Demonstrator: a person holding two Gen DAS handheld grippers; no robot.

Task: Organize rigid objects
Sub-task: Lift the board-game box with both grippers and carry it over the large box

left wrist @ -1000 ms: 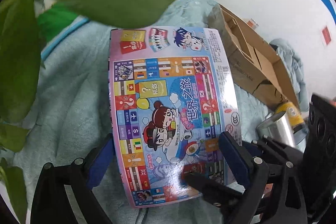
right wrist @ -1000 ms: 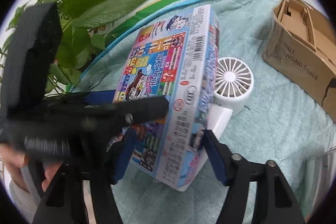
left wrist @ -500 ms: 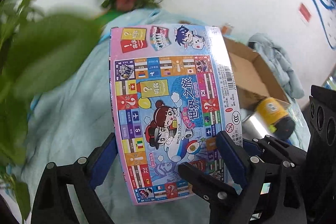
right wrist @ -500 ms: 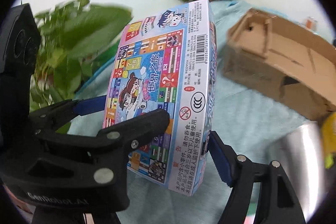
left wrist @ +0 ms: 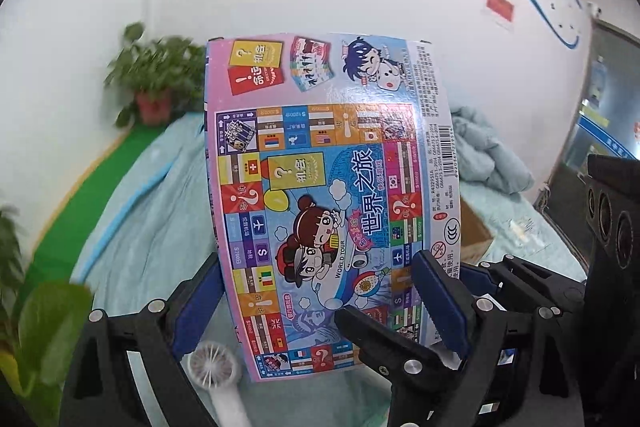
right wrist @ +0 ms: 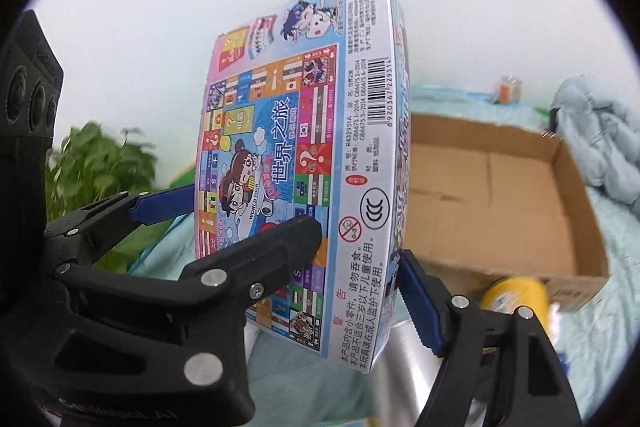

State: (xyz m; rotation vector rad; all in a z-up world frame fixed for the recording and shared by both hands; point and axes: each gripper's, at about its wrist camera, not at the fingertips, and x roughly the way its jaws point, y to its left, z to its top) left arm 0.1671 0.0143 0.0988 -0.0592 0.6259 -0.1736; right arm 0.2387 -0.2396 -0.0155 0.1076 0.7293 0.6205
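The colourful flat cardboard board-game box (left wrist: 332, 203) hangs mid-frame, raised off the teal cloth, well above the open brown carton (right wrist: 500, 203) at right. Pinched only near its lower end, it could pivot or slip. The left gripper (left wrist: 320, 291) clamps its side edges; the right gripper (right wrist: 360, 251) clamps its faces, both angled upward.

Game box (right wrist: 304, 163) upright, left of cardboard box (right wrist: 520, 203), above fan (left wrist: 214, 367).

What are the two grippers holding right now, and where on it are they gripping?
Both hold the board game box, lifted above the cloth. The left gripper clamps its long side edges near the bottom; the right gripper pinches its printed face and opposite side near the lower corner.
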